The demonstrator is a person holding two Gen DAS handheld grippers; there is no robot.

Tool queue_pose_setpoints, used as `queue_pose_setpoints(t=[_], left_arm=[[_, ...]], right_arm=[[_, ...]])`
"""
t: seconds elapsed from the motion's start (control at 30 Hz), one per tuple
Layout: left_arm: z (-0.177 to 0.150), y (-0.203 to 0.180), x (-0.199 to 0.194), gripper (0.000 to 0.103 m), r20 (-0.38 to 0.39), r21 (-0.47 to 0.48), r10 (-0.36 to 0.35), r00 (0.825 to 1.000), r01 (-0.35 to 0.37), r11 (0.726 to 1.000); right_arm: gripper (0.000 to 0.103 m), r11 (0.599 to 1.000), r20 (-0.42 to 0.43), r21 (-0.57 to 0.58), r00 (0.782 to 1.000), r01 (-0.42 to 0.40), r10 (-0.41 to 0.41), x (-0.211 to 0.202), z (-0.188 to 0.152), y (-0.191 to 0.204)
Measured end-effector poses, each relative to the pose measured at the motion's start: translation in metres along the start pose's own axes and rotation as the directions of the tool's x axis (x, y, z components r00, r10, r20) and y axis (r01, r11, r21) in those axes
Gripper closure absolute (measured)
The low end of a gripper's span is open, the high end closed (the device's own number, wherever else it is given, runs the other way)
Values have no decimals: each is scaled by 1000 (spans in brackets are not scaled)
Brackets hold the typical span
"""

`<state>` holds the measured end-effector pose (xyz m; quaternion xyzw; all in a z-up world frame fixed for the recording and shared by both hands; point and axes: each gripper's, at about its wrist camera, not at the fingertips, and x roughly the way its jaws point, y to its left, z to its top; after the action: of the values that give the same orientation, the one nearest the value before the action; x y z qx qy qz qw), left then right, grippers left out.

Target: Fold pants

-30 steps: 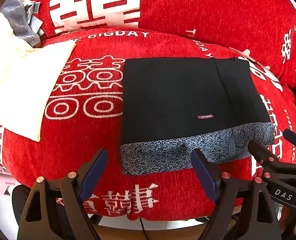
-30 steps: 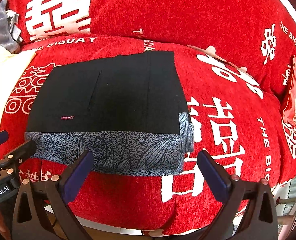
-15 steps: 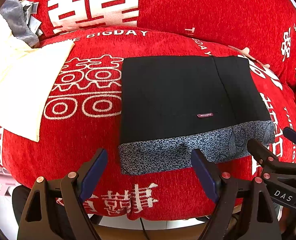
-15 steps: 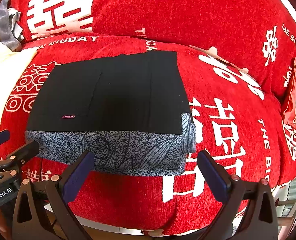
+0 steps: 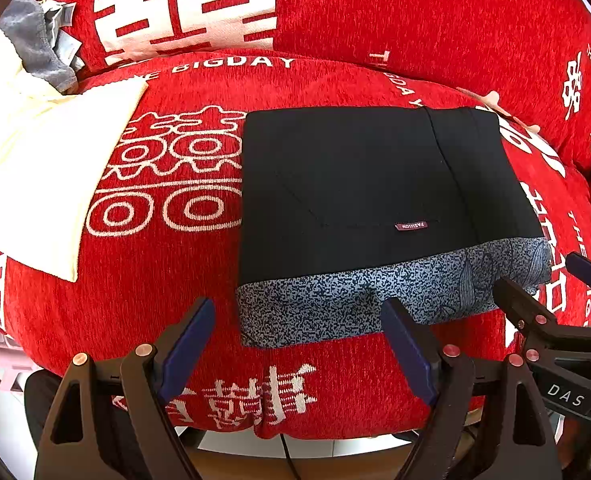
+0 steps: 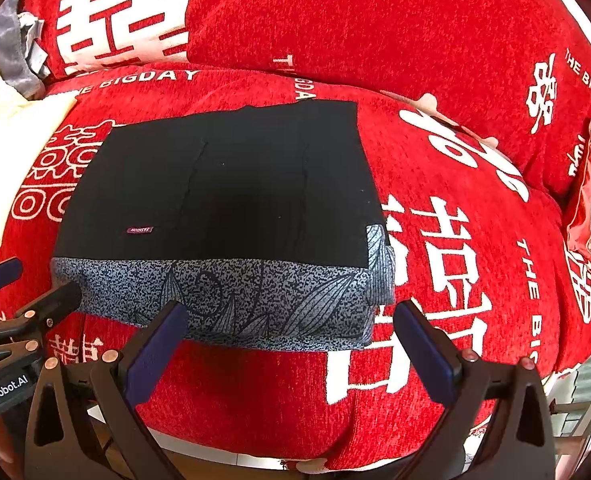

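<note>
Pants are seen folded into a compact rectangle on the red cushion, patterned layer exposed along the near edge. Left tongs are held wide, empty, just short of that edge; right tongs likewise wide and empty. Fold is judged nearly done. Risks: if the near edge is snagged by a pad, the black top layer could be dragged off square; the soft cushion could let the stack slump. Cream cloth lies apart at left.

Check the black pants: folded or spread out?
Folded: the black pants form a compact rectangle on the red cover, patterned layer showing beneath.
</note>
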<state>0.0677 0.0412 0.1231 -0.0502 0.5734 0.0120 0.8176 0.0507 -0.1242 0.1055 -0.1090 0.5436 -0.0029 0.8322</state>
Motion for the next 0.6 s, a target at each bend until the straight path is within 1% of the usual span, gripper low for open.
queue_pose_setpoints(t=[0.17,0.33,0.43,0.5,0.6], left_arm=[[-1,-1,0,17,-1,-4,1,1000,-1,1000],[-1,-1,1,17,-3,1,0,1000,0,1000],[-1,-2,0,17,-3,-1,0,1000,0,1000],[-1,-2,1,17,-3,2,1,1000,-1,1000],[-2,-3,1,17,-3,5,1,1000,-1,1000]], right_arm=[[0,1000,29,11,1000,-10,10,-5,0,-3],[0,999,63,44,998,-4,2,-11,3,-11],[0,998,65,61,998,0,-4,-10,4,-15],[0,998,64,55,998,12,-16,-9,3,-15],[0,999,57,38,998,5,-7,-8,2,-11]])
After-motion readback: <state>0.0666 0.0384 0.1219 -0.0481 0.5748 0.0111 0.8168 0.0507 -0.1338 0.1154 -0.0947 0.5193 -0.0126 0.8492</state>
